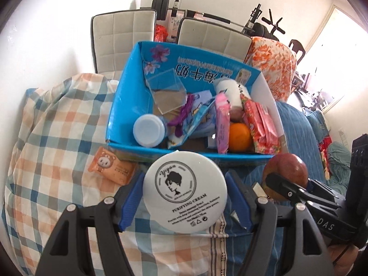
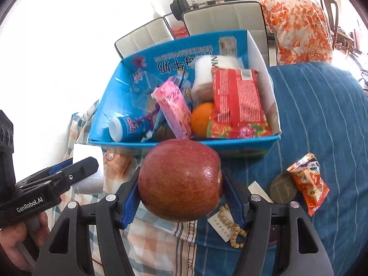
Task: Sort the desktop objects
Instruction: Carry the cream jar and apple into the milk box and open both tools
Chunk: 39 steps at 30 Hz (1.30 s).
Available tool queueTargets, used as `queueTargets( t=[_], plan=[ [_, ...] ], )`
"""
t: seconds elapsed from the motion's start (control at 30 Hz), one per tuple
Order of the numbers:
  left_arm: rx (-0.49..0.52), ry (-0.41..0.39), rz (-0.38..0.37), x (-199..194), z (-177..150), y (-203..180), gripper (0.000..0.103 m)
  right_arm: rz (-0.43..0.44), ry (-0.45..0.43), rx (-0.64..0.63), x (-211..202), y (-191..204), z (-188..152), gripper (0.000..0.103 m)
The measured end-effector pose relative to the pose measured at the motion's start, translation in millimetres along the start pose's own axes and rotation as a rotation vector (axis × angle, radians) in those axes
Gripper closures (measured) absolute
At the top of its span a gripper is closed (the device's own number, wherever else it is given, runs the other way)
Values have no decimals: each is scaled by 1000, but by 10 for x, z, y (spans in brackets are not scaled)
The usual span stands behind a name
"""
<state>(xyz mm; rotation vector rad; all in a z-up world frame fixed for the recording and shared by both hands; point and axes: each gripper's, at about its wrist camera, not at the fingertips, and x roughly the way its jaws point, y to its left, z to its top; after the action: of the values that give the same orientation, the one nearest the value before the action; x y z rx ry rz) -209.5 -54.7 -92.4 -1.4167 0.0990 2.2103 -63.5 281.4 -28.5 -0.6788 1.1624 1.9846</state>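
The white round cream jar (image 1: 185,192) covers the near blue wall of the cardboard box (image 1: 124,105), and its small print is barely readable. The red apple (image 2: 180,180) blocks that wall in the right wrist view. The orange fruit (image 2: 202,119) shows only partly, wedged behind packets. The window corner is blown out white.

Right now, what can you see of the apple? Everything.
The apple is large, round, dark red with fine pale speckles and a glossy skin; no bruise shows. It is clamped between the blue pads of the right tongs, held off the bedding, just in front of the blue box's near wall and not yet inside. Only the pads touch it. From the left camera it shows at the right, behind the other tongs' black finger.
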Motion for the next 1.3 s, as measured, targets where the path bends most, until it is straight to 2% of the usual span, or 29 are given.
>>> queueTargets(
  t=[0.2,0.47,0.7,0.93,1.03,1.17,1.3],
  plan=[
    [-21,-33,-17,40,384,-56,31,12,-38,43,2,-114,308,36],
    [-50,11,-30,522,732,-40,31,3,-27,5,309,-47,668,36],
    [-98,48,-34,824,825,-12,31,-19,25,23,621,-61,733,36],
    [-105,84,-46,989,820,-48,31,-22,38,8,660,-68,722,34],
    [-138,58,-78,911,835,-16,24,7,42,20,627,-84,733,25],
    [-200,-2,-119,589,855,159,17,10,14,34,463,-121,735,24],
    [-285,-51,-80,242,708,624,10,35,-38,51,175,-197,643,23]
  ],
)
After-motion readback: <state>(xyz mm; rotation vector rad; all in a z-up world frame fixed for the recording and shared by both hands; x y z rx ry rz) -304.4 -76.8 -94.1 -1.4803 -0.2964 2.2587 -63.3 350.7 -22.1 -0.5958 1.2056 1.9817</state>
